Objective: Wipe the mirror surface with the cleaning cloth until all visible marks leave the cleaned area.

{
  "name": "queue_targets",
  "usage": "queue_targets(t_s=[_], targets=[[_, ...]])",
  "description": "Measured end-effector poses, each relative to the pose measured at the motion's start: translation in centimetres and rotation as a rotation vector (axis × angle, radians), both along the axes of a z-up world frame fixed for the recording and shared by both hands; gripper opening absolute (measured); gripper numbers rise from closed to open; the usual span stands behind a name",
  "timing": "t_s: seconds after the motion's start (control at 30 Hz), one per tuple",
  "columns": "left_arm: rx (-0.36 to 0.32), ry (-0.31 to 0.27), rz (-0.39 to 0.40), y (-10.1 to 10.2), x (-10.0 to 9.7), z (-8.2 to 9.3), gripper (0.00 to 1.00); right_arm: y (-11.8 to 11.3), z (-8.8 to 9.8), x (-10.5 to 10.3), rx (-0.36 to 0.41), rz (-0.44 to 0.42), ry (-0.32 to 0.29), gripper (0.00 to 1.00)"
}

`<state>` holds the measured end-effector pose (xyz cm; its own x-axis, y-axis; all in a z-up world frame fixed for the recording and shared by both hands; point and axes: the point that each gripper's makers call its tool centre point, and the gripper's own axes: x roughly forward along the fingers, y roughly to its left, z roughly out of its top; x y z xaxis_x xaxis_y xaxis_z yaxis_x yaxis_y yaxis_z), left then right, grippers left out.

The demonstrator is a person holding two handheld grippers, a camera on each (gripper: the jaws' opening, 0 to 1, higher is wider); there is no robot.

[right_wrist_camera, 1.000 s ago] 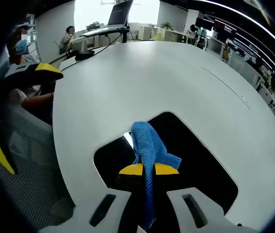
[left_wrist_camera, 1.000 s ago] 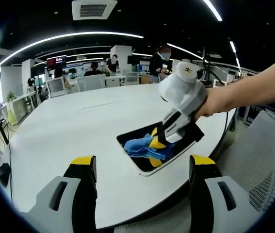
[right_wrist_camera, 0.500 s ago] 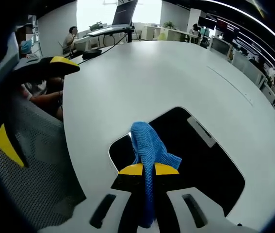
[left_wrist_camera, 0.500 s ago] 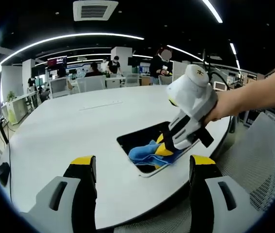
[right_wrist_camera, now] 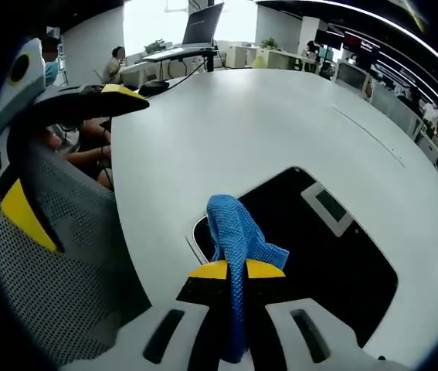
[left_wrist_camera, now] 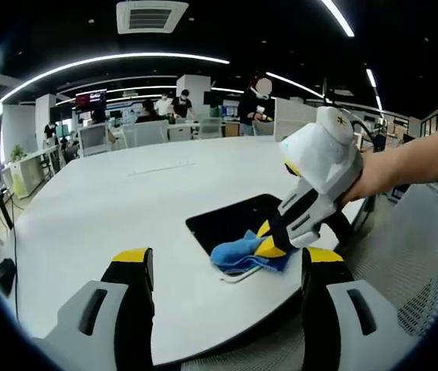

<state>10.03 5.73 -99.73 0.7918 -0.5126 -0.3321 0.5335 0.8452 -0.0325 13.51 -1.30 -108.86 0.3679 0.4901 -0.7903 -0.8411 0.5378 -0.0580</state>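
Observation:
The mirror (left_wrist_camera: 230,219) is a dark rectangular slab lying flat on the white table (left_wrist_camera: 110,201). In the left gripper view my right gripper (left_wrist_camera: 268,248), held by a hand, comes in from the right. It is shut on the blue cleaning cloth (left_wrist_camera: 243,255), which rests on the mirror's near corner. My left gripper (left_wrist_camera: 228,259) stands open in front of it, holding nothing. In the right gripper view the cloth (right_wrist_camera: 236,232) sticks up from the shut right gripper (right_wrist_camera: 238,270) over the mirror (right_wrist_camera: 319,247). The open left gripper (right_wrist_camera: 79,154) is at the left.
The table's curved edge (right_wrist_camera: 137,255) runs close to the mirror's near corner. A grey mesh chair (right_wrist_camera: 56,286) stands below that edge, and another mesh chair (left_wrist_camera: 415,255) at the right. People and office desks (left_wrist_camera: 164,124) are far behind the table.
My right gripper has dragged the cloth across the mirror, from its middle to its near corner by the table edge. The left gripper has stayed open and still.

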Motion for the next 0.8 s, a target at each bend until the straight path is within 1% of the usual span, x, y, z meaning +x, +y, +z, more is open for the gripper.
queue_targets(t_s=[0.17,0.33,0.5,0.63,0.73,0.8], targets=[[0.001,0.001,0.001,0.0,0.0,0.0,0.76,0.0,0.0,-0.7,0.007,0.002,0.006,0.0],[0.003,0.003,0.0,0.0,0.0,0.0,0.76,0.0,0.0,-0.7,0.016,-0.01,0.003,0.0],[0.003,0.004,0.0,0.0,0.0,0.0,0.76,0.1,-0.1,-1.1,0.006,0.007,0.002,0.0],[0.004,0.004,0.0,0.0,0.0,0.0,0.76,0.1,0.0,-1.0,0.016,-0.001,0.0,0.0],[0.004,0.005,0.0,0.0,0.0,0.0,0.76,0.1,0.0,-1.1,0.016,0.004,-0.009,0.0],[0.004,0.004,0.0,0.0,0.0,0.0,0.76,0.1,0.0,-1.1,0.01,0.041,-0.039,0.0]])
